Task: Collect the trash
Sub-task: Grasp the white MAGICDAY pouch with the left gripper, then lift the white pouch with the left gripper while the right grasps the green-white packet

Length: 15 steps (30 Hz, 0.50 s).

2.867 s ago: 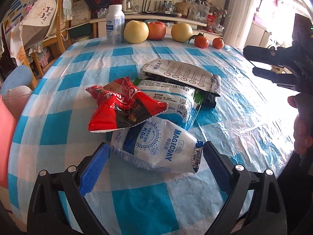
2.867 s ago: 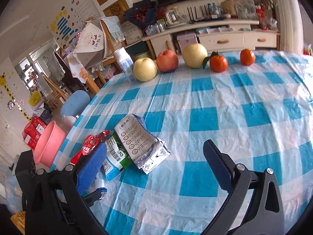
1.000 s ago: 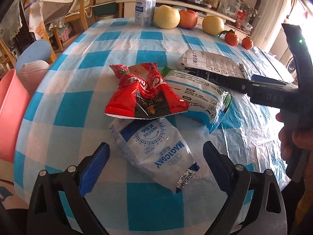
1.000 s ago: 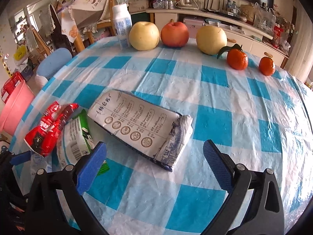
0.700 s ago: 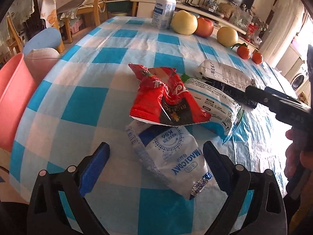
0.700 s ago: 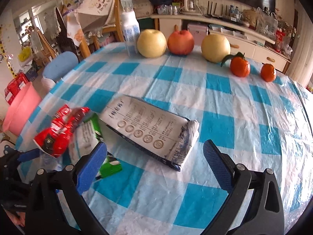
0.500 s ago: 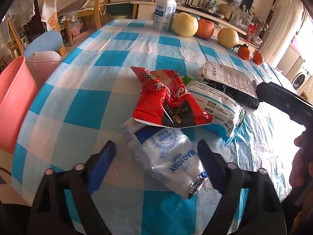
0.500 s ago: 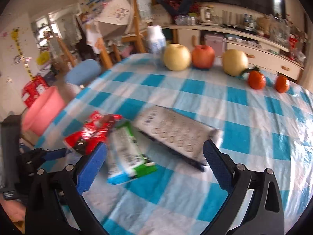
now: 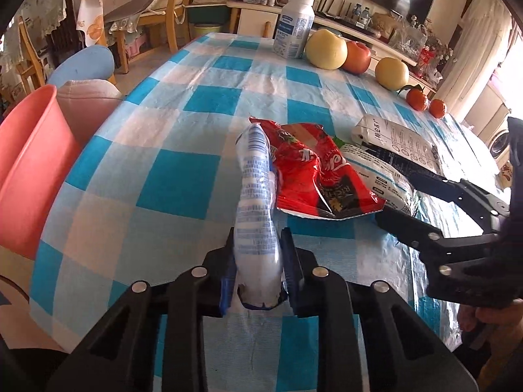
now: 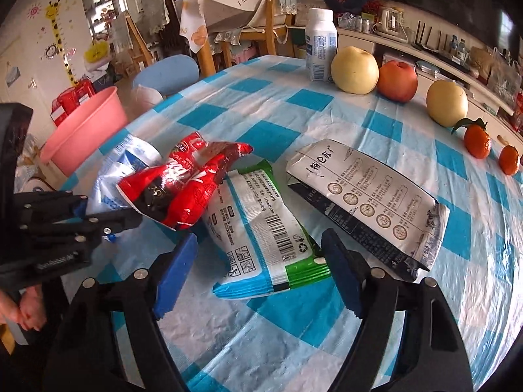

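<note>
My left gripper [image 9: 257, 263] is shut on the white and blue Magicday wrapper [image 9: 255, 192], which stands on edge between the pads; it also shows in the right wrist view [image 10: 121, 176]. A red snack bag [image 9: 313, 171] lies just beyond it, partly on a white, blue and green wipes pack [image 10: 261, 225]. A grey-white pouch [image 10: 369, 196] lies to the right. My right gripper [image 10: 258, 261] is open, its fingers either side of the wipes pack's near end.
A pink tub [image 9: 23, 163] stands beside the table at the left. A white bottle [image 9: 294, 31], pears, an apple [image 9: 358, 57] and two tangerines line the table's far edge. Chairs and a blue stool [image 9: 83, 65] stand beyond.
My left gripper has closed on the Magicday wrapper and tipped it up on edge. My right gripper has moved left from the grey pouch to straddle the wipes pack.
</note>
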Each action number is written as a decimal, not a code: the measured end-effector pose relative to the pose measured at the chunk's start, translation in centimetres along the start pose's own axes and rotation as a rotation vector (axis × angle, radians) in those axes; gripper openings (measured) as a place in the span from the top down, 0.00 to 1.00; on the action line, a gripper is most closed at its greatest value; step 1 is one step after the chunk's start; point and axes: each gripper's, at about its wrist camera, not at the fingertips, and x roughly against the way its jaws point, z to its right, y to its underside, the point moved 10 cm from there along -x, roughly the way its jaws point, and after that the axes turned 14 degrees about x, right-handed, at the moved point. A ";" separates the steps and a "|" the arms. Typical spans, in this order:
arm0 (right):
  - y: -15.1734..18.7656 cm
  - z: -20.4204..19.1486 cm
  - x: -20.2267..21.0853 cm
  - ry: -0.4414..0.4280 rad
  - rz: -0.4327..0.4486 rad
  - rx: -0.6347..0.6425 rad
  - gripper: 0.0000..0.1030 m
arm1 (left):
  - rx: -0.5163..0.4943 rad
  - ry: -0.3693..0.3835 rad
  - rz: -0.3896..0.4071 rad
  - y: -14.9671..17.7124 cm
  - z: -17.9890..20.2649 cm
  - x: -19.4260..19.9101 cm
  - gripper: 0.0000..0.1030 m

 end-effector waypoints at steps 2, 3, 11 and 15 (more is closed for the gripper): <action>0.2 0.2 -0.5 0.020 -0.015 0.005 0.22 | -0.004 0.009 -0.003 0.0 0.0 0.0 0.74; 0.3 0.3 -0.7 0.029 -0.025 0.010 0.21 | -0.012 0.011 -0.005 0.0 0.0 0.0 0.74; 0.5 0.8 -1.8 0.054 -0.052 0.016 0.15 | -0.087 -0.006 0.009 -0.5 -0.3 -0.2 0.51; 0.5 1.0 -1.8 0.054 -0.047 0.011 0.16 | -0.064 0.002 0.025 -1.4 -1.0 -0.3 0.41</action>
